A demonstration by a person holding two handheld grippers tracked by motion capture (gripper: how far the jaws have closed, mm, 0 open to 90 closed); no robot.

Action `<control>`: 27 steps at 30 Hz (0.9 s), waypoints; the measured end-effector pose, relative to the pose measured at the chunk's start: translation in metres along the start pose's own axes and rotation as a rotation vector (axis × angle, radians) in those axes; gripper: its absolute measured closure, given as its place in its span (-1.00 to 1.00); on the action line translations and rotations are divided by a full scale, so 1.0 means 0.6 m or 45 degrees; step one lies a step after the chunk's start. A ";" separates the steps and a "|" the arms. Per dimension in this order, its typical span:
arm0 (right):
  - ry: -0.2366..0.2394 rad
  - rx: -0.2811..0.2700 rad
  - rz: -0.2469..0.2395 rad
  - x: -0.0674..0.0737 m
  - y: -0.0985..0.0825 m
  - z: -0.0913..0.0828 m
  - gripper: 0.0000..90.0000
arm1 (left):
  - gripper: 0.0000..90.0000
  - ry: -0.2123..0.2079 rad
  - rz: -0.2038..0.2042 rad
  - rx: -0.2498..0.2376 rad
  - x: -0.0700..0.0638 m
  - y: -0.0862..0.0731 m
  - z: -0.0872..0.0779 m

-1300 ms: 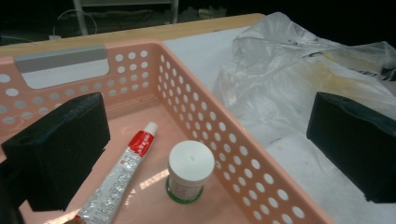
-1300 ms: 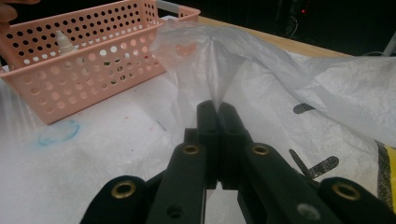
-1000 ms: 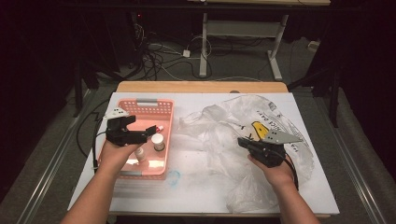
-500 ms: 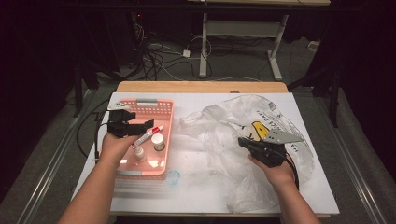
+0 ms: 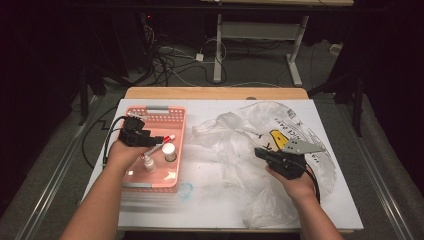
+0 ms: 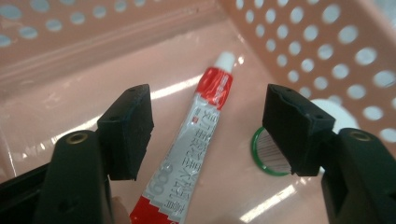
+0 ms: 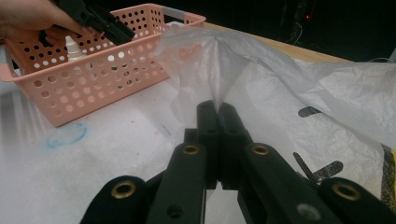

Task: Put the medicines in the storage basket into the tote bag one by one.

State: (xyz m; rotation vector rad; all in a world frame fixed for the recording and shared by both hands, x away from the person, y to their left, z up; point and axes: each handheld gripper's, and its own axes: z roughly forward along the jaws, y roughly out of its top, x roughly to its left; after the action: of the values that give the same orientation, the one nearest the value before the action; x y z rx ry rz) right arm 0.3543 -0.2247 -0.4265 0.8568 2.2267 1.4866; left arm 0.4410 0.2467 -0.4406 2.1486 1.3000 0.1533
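A pink perforated basket (image 5: 155, 111) stands at the table's left. On its floor lies a silver tube with a red neck and white cap (image 6: 196, 135). My left gripper (image 6: 208, 112) reaches down into the basket (image 6: 327, 46) with one jaw on each side of the tube (image 5: 170, 138). The jaws have just been closing, but gaps remain on both sides and the pads do not touch it. From above, the left gripper (image 5: 161, 140) points right. My right gripper (image 7: 217, 109) is shut on a pinched fold of the clear plastic bag (image 7: 219, 65), lifting it into a peak.
A small white-capped jar (image 5: 169, 151) and a white dropper bottle (image 5: 149, 166) also lie in the basket. The jar's green-ringed lid (image 6: 268, 154) sits beside the right jaw. The crumpled bag (image 5: 235, 135) spreads over the white mat (image 5: 210, 210). A wooden table edge (image 5: 215, 93) lies behind.
My left gripper has sunk lower into the basket, a little farther from the person, and its jaws have narrowed around the tube. The right gripper and the bag have stayed still.
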 end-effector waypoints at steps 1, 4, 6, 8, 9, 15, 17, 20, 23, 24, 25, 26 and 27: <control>0.002 0.002 0.008 0.001 0.000 0.000 1.00 | -0.27 -0.004 0.003 0.022 0.001 0.000 0.004; 0.003 0.001 0.007 0.001 0.000 -0.001 1.00 | -0.20 -0.012 0.015 0.067 0.001 -0.001 0.014; 0.000 0.005 0.009 0.001 0.000 0.000 1.00 | -0.18 -0.013 0.020 0.091 0.002 -0.002 0.020; 0.001 0.004 0.007 0.001 0.000 0.000 1.00 | -0.13 -0.013 0.043 0.115 0.002 -0.003 0.026; 0.003 0.003 0.003 0.000 0.000 0.000 1.00 | -0.11 -0.006 0.046 0.130 0.004 -0.004 0.030; 0.001 0.006 0.006 0.002 0.000 0.000 1.00 | 0.08 0.017 0.075 0.174 0.004 -0.001 0.039; -0.001 0.008 0.010 0.001 0.000 0.001 1.00 | 0.15 0.057 0.112 0.221 -0.001 0.000 0.046; -0.002 0.007 0.010 0.001 -0.001 0.001 1.00 | 0.21 0.079 0.135 0.241 -0.003 0.000 0.049; -0.001 0.005 0.008 0.000 -0.001 0.001 1.00 | 0.26 0.086 0.143 0.240 -0.003 0.000 0.050; -0.001 0.005 0.008 0.001 -0.001 0.001 1.00 | 0.29 0.092 0.148 0.236 -0.003 -0.001 0.050; 0.000 0.007 0.010 0.001 0.000 0.001 1.00 | 0.34 0.094 0.150 0.234 -0.004 -0.001 0.050; 0.000 0.007 0.008 0.001 0.000 0.001 1.00 | 0.37 0.094 0.153 0.232 -0.004 -0.001 0.051; 0.001 0.008 0.011 0.001 0.000 0.001 1.00 | 0.39 0.093 0.156 0.231 -0.004 -0.001 0.051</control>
State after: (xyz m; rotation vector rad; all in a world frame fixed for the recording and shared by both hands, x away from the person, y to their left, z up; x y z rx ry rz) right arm 0.3539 -0.2239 -0.4269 0.8692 2.2319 1.4851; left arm 0.4514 0.2310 -0.4650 2.3982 1.2653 0.1706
